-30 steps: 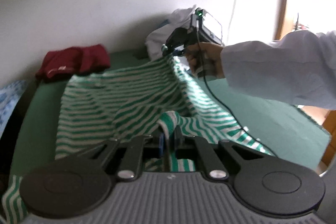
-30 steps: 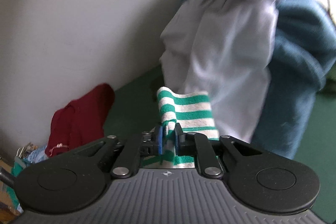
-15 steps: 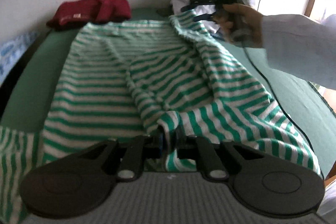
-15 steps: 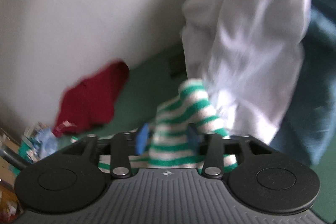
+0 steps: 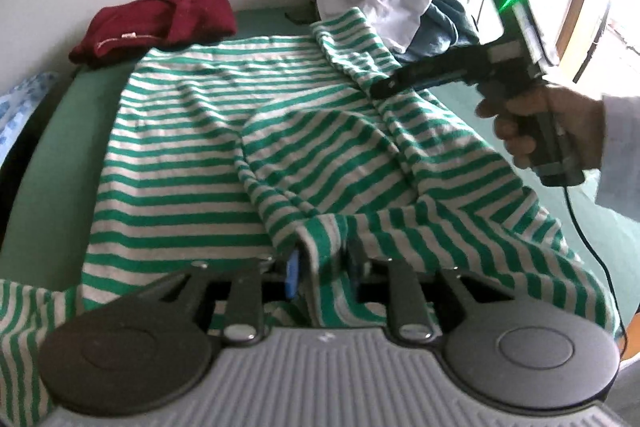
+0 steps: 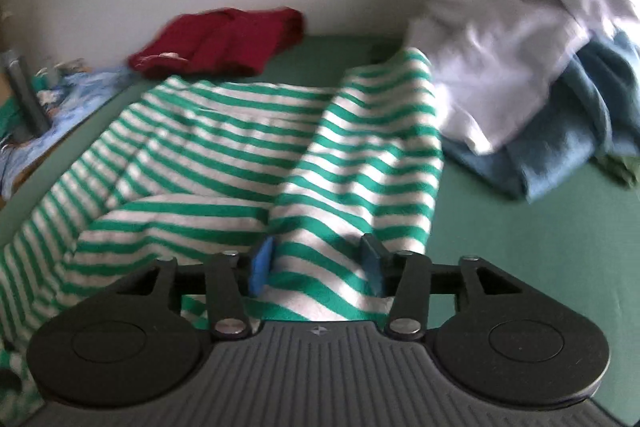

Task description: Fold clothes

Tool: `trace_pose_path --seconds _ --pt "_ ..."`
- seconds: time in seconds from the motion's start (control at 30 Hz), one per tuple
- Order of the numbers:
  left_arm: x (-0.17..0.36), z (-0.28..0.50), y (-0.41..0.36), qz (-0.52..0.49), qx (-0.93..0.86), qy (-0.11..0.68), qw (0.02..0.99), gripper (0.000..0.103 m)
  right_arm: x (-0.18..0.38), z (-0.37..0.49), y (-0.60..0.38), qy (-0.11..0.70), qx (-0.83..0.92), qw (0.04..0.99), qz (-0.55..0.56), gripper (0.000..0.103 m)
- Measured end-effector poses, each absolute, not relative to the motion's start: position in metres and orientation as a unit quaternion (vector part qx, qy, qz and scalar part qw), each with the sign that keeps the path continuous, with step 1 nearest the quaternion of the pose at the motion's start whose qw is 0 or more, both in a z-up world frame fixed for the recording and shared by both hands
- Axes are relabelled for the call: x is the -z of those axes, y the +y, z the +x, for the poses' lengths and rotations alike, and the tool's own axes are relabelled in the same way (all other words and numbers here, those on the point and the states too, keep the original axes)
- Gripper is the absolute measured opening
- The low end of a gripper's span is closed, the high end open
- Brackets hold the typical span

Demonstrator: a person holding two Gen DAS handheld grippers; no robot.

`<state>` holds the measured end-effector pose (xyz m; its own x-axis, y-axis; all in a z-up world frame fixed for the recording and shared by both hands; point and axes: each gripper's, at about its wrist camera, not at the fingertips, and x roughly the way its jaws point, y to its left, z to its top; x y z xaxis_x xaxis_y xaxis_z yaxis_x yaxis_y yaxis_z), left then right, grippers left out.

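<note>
A green-and-white striped garment (image 5: 192, 155) lies spread on the green table (image 5: 52, 147); it also shows in the right wrist view (image 6: 224, 163). My left gripper (image 5: 322, 267) is open, its pads apart with a fold of striped cloth lying loosely between them. My right gripper (image 6: 316, 263) is open, its blue pads wide apart over the striped cloth. In the left wrist view the right gripper (image 5: 384, 89) is held by a hand at the garment's far right edge.
A dark red garment (image 5: 156, 23) lies at the far left by the wall. A heap of white cloth (image 6: 500, 75) and blue cloth (image 6: 568, 147) sits at the far right. A light blue patterned cloth (image 6: 64, 107) lies off the table's left side.
Both grippers let go of the striped garment: the right opened first, then the left. The garment went from lifted to lying flat, and the right gripper drew back from the far corner.
</note>
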<state>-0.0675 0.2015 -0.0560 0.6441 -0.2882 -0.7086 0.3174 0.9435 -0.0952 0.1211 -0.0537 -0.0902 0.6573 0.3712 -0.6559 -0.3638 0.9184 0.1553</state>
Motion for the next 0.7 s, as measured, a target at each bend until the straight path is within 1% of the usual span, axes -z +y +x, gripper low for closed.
trace_pose_path --seconds 0.03,0.07,0.1,0.13,0.17,0.2,0.33,0.47,0.53,0.57,0.63,0.7 --pt "0.053 -0.068 0.204 0.016 0.169 0.384 0.908 0.029 0.084 0.114 -0.062 0.358 -0.207 0.910 0.039 0.045" --pt "0.049 -0.069 0.207 0.013 0.170 0.380 0.909 0.035 0.077 0.106 -0.070 0.354 -0.212 0.908 0.074 0.044" --pt "0.046 -0.071 0.212 0.007 0.173 0.379 0.909 0.045 0.071 0.091 -0.075 0.349 -0.218 0.907 0.086 0.044" --pt "0.043 -0.072 0.217 0.001 0.176 0.378 0.909 0.051 0.065 0.077 -0.079 0.345 -0.224 0.906 0.096 0.044" --pt "0.040 -0.074 0.223 -0.005 0.179 0.377 0.909 0.061 0.061 0.061 -0.081 0.346 -0.226 0.906 0.088 0.044" --pt "0.038 -0.078 0.229 -0.011 0.179 0.377 0.909 0.063 0.057 0.045 -0.079 0.348 -0.226 0.907 0.075 0.044" --pt "0.032 -0.091 0.248 -0.028 0.195 0.389 0.900 0.063 0.057 -0.031 -0.071 0.362 -0.225 0.904 0.031 0.047" --pt "0.035 -0.108 0.246 -0.033 0.252 0.409 0.877 0.062 0.076 -0.074 -0.065 0.384 -0.216 0.898 -0.002 0.047" --pt "0.042 -0.116 0.232 -0.002 0.273 0.415 0.868 0.062 0.087 -0.082 -0.060 0.392 -0.190 0.900 -0.007 0.045" --pt "0.045 -0.120 0.226 0.013 0.282 0.418 0.863 0.060 0.092 -0.083 -0.061 0.397 -0.179 0.900 0.000 0.045" --pt "0.048 -0.123 0.222 0.012 0.279 0.422 0.863 0.058 0.094 -0.084 -0.063 0.399 -0.165 0.902 0.013 0.041" --pt "0.052 -0.125 0.217 0.012 0.275 0.426 0.862 0.058 0.089 -0.087 -0.064 0.391 -0.157 0.906 0.021 0.041"
